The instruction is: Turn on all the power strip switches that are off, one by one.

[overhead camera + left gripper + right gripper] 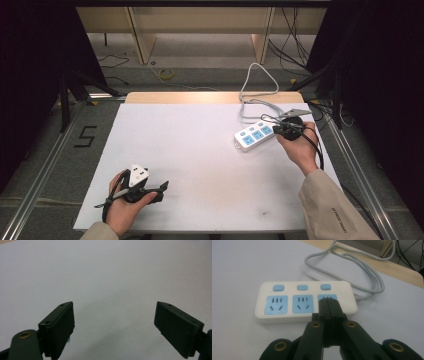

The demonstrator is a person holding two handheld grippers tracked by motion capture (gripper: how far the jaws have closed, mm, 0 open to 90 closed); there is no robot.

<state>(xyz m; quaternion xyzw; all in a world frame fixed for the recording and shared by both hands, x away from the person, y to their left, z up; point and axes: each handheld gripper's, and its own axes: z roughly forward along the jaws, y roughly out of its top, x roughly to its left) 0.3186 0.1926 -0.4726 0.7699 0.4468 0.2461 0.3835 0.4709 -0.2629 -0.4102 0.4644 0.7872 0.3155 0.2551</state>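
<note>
A white power strip (254, 133) with three blue sockets and three blue buttons lies at the table's right side, also seen as the power strip (304, 301) in the right gripper view. Its grey cable (257, 90) loops toward the far edge. My right gripper (329, 302) is shut with nothing between its jaws, its tips over the socket nearest the cable end. In the high view the right gripper (280, 129) sits at the strip's right end. My left gripper (162, 187) rests near the front left, and the left gripper (115, 315) stands open over bare table.
The white table top (200, 165) has a wooden strip along its far edge (210, 97). Cables (295, 40) lie on the floor beyond the table. Metal rails (45, 165) run along both sides.
</note>
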